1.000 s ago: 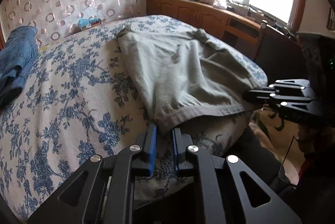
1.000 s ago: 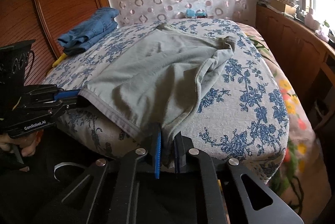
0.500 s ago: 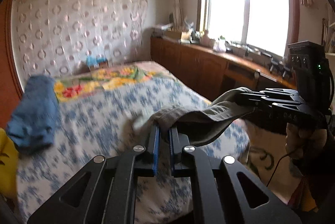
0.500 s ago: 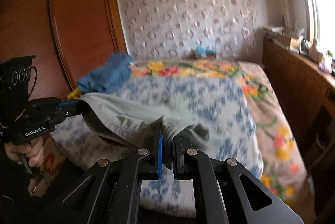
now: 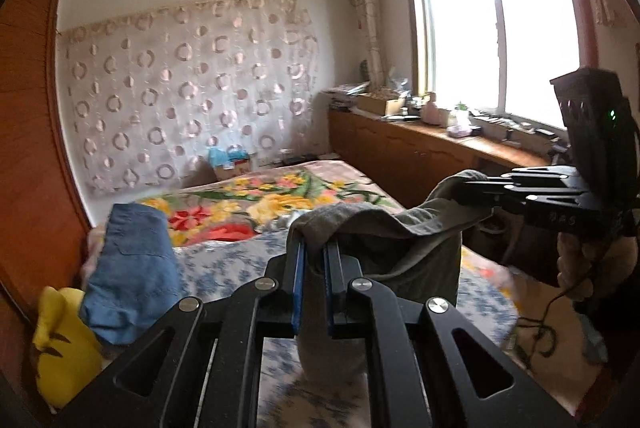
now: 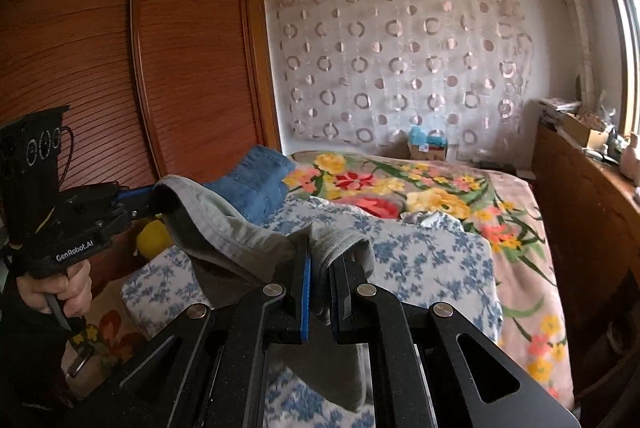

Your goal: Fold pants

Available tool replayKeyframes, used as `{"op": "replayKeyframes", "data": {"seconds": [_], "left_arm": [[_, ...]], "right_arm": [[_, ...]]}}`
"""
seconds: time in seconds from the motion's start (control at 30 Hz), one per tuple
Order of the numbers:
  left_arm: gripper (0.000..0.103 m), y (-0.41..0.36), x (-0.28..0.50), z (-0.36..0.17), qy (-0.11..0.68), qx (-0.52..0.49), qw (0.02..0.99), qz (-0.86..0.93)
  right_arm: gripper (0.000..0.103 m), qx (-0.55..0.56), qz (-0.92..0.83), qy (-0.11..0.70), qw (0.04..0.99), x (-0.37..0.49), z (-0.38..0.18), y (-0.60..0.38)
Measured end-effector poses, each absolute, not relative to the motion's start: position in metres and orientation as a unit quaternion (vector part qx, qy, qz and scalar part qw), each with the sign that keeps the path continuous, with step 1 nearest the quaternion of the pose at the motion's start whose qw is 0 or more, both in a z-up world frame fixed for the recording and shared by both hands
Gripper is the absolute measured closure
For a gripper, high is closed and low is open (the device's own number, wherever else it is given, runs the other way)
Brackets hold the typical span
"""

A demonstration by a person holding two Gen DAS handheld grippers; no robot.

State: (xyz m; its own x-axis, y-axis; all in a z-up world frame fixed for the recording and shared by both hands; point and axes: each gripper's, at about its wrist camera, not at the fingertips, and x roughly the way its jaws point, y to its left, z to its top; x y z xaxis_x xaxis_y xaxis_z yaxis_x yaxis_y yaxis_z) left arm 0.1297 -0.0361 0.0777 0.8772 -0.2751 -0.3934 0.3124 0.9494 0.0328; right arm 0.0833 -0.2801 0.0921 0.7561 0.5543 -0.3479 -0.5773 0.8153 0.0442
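Observation:
The grey pants [image 5: 400,240] hang in the air above the bed, stretched between both grippers. My left gripper [image 5: 313,248] is shut on one corner of their edge; it also shows in the right wrist view [image 6: 154,197] at the left. My right gripper [image 6: 322,260] is shut on the other corner; it shows in the left wrist view [image 5: 460,189] at the right. The pants [image 6: 224,232] sag between the two grips and the rest hangs down below, partly hidden behind the gripper bodies.
The bed has a blue-flowered sheet [image 6: 432,260] and a bright floral blanket [image 6: 440,187] behind it. Folded blue jeans [image 5: 132,264] and a yellow item [image 5: 60,340] lie at the bed's left. A wooden wardrobe [image 6: 160,67] stands left, a low cabinet [image 5: 420,155] under the window.
Both grippers have lifted the pants off the bed, from lying flat to hanging in the air. Both views have tilted up toward the far wall.

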Motion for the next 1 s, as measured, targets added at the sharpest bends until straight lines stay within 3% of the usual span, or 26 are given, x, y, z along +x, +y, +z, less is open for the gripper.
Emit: {"op": "replayKeyframes", "data": {"seconds": [0.23,0.5,0.63,1.0], "left_arm": [[0.094,-0.017,0.178,0.066,0.198,0.049,0.972,-0.119],[0.094,-0.004,0.211,0.096,0.153,0.05,0.983,-0.092],[0.094,0.001,0.216,0.083,0.161,0.061,0.981,-0.087],[0.094,0.008,0.203,0.031,0.241,0.053,0.964,-0.099]], "right_arm": [[0.096,-0.031,0.289,0.182,0.939,0.141,0.089,-0.259],[0.096,-0.023,0.268,0.136,0.954,0.182,0.121,-0.224],[0.096,-0.005,0.274,0.124,0.954,0.187,0.11,-0.218],[0.096,-0.062,0.293,0.222,0.928,0.197,0.05,-0.197]]}}
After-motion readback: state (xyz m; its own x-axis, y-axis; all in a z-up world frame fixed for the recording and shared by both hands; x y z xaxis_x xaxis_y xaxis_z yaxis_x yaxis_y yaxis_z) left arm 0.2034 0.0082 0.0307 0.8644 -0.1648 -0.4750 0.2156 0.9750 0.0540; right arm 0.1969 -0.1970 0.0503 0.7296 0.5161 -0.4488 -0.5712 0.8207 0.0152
